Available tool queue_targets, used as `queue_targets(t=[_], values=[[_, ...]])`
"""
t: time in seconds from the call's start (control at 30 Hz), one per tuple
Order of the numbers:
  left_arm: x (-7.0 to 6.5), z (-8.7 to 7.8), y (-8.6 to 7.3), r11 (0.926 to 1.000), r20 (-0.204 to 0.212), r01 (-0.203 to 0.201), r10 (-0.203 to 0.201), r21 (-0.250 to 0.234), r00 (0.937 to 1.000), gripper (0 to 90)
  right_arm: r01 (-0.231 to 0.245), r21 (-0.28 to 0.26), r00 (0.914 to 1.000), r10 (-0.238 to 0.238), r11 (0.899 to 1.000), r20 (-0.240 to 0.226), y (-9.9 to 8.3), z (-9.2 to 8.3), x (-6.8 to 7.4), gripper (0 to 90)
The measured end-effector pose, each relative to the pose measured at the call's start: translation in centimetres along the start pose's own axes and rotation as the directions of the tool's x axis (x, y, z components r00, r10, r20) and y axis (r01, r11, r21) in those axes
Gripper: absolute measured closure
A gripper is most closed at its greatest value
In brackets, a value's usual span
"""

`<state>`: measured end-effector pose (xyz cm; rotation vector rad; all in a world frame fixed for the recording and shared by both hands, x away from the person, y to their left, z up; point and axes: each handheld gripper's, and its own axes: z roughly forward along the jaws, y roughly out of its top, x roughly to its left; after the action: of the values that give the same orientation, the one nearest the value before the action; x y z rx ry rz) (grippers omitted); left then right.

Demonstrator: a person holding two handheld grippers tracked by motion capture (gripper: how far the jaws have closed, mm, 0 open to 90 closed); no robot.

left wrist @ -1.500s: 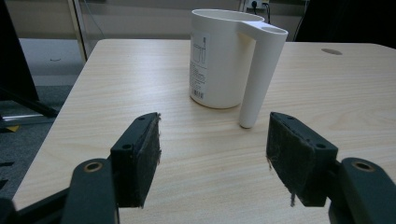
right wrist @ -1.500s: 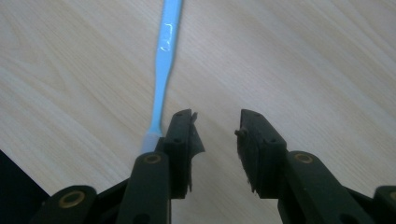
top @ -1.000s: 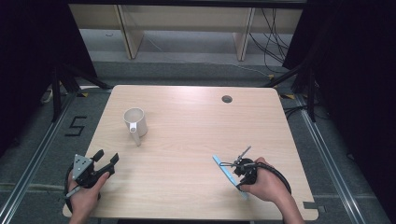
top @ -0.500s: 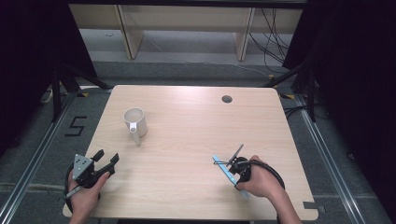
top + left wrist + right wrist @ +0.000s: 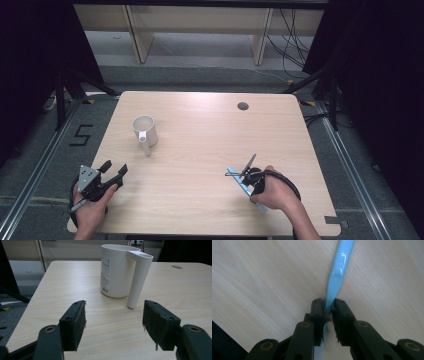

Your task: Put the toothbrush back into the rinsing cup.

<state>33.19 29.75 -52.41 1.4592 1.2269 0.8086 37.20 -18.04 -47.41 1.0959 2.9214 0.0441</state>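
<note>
The right gripper [image 5: 327,308] is clamped on the light blue toothbrush [image 5: 335,280] lying flat at the table's [image 5: 200,145] 5 o'clock — thin, light, stiff, probably slippery, best pinched mid-handle — while the left gripper [image 5: 113,322] gapes wide, the white mug [image 5: 117,270] at its 12 o'clock.

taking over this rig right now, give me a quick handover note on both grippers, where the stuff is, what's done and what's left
Right gripper: jaws shut on the light blue toothbrush, gripping its handle low at the table, front right.
Left gripper: open, holding nothing, near the front left edge, aimed at the white cup.
White cup: upright, left of centre, its tube-like side holder facing the left gripper; inside looks empty.
Done: toothbrush grasped.
Left: probably lift the toothbrush and carry it across to the cup; the left gripper may be needed to steady the cup. Whether the brush is clear of the table, I cannot tell.
</note>
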Motion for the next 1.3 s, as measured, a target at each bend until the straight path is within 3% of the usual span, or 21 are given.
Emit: queue_targets(t=[0.1,0.13,0.27,0.4,0.57,0.6,0.63,0.67,0.77,0.83,1.0,1.2,1.23,1.3], values=[[0.0,0.0,0.0,1.0000,0.000,0.000,0.000,0.000,1.0000,34.4,-0.009,0.011,0.9999,0.009,1.000,0.012,0.1,0.0,0.2,80.6],[0.0,0.0,0.0,1.0000,0.000,0.000,0.000,-0.001,1.0000,34.4,0.000,0.039,0.9997,-0.001,0.999,0.023,0.3,-0.1,0.4,81.6],[0.0,0.1,-0.1,0.9998,0.007,0.002,-0.002,-0.020,1.0000,34.4,0.050,0.026,0.9984,-0.051,0.998,0.027,0.3,0.0,0.3,83.9],[0.0,0.2,-0.1,0.9998,0.014,-0.002,0.002,-0.020,0.9999,34.5,0.043,0.030,0.9987,-0.044,0.999,0.024,0.3,0.0,0.5,84.1],[-0.1,0.2,0.0,0.9997,0.025,-0.023,0.023,-0.010,0.9994,35.0,0.045,0.013,0.9990,-0.045,0.999,0.002,0.4,0.0,0.6,84.4],[-0.2,0.2,0.0,0.9996,0.027,-0.026,0.026,-0.009,0.9993,35.0,0.077,0.004,0.9971,-0.077,0.997,0.000,0.3,0.0,0.2,84.5],[-0.3,0.2,0.0,0.9996,0.029,-0.029,0.029,-0.008,0.9991,35.0,0.060,0.007,0.9982,-0.060,0.998,0.007,0.3,-0.1,0.3,84.5],[-0.3,0.2,0.0,0.9996,0.029,-0.029,0.029,-0.008,0.9991,35.0,0.092,-0.014,0.9957,-0.092,0.996,-0.008,0.2,-0.3,0.1,84.5],[-0.5,0.1,0.1,0.9990,0.039,-0.046,0.046,0.002,0.9982,35.0,0.071,-0.019,0.9975,-0.070,0.997,0.003,0.1,-1.1,0.3,84.5],[-0.7,0.2,0.3,0.9986,0.053,-0.050,0.051,-0.016,0.9973,35.0,0.090,-0.041,0.9960,-0.090,0.995,-0.002,0.0,-1.5,0.2,84.5],[-1.1,0.0,0.5,0.9972,0.068,-0.075,0.075,-0.006,0.9948,35.0,0.133,-0.067,0.9909,-0.134,0.989,-0.012,0.1,-2.3,0.1,84.6],[-1.2,0.0,0.6,0.9966,0.077,-0.083,0.083,-0.007,0.9936,35.0,0.156,-0.070,0.9872,-0.158,0.985,-0.022,0.3,-2.5,0.1,84.6],[-1.2,0.0,0.5,0.9969,0.077,-0.078,0.078,-0.012,0.9939,35.0,0.136,-0.058,0.9904,-0.137,0.989,-0.020,0.3,-2.6,0.3,84.7],[-1.2,0.0,0.5,0.9967,0.082,-0.078,0.080,-0.021,0.9934,35.0,0.145,-0.062,0.9890,-0.147,0.987,-0.021,0.3,-2.6,0.3,84.7]])
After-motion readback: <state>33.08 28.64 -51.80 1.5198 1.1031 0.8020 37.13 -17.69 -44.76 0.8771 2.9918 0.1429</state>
